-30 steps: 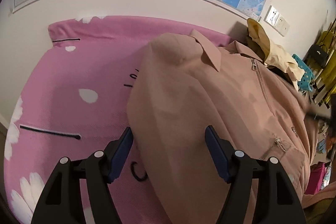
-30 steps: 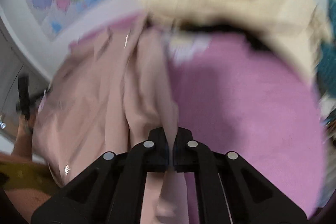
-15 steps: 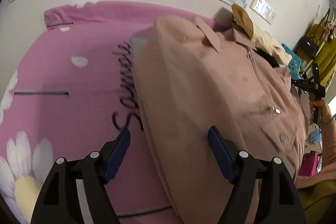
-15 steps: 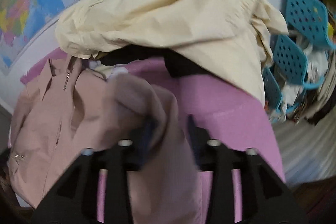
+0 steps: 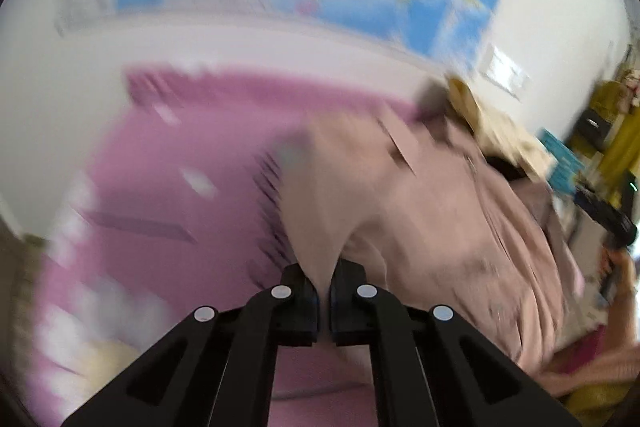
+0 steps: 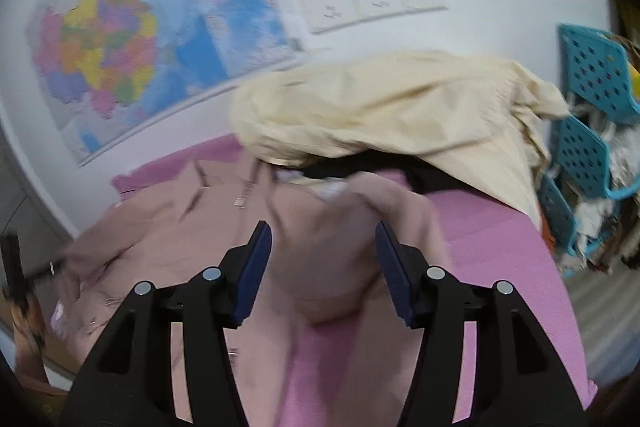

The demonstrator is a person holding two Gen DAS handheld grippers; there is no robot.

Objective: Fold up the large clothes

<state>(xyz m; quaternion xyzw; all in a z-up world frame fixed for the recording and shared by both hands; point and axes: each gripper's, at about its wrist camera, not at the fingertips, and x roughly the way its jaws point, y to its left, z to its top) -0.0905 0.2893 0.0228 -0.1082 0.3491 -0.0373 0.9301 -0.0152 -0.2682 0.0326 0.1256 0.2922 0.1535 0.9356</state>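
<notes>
Two states: left hand-held gripper [image 5: 324, 297] pinches jacket [image 5: 420, 211], collar toward wall; right hand-held gripper [image 6: 324, 273] opening, unpressed.

The right tongs [image 6: 324, 269] are opening — a fold of the pink jacket [image 6: 324, 259] lies between them, unpinched.

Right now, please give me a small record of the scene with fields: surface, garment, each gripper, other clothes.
surface: pink bedsheet
garment: dusty-pink jacket, spread on the sheet, zip visible
left gripper: jaws shut on a fold of the jacket's edge
right gripper: jaws opening, a jacket sleeve lying loose between them
other clothes: cream garment heaped by the wall
</notes>
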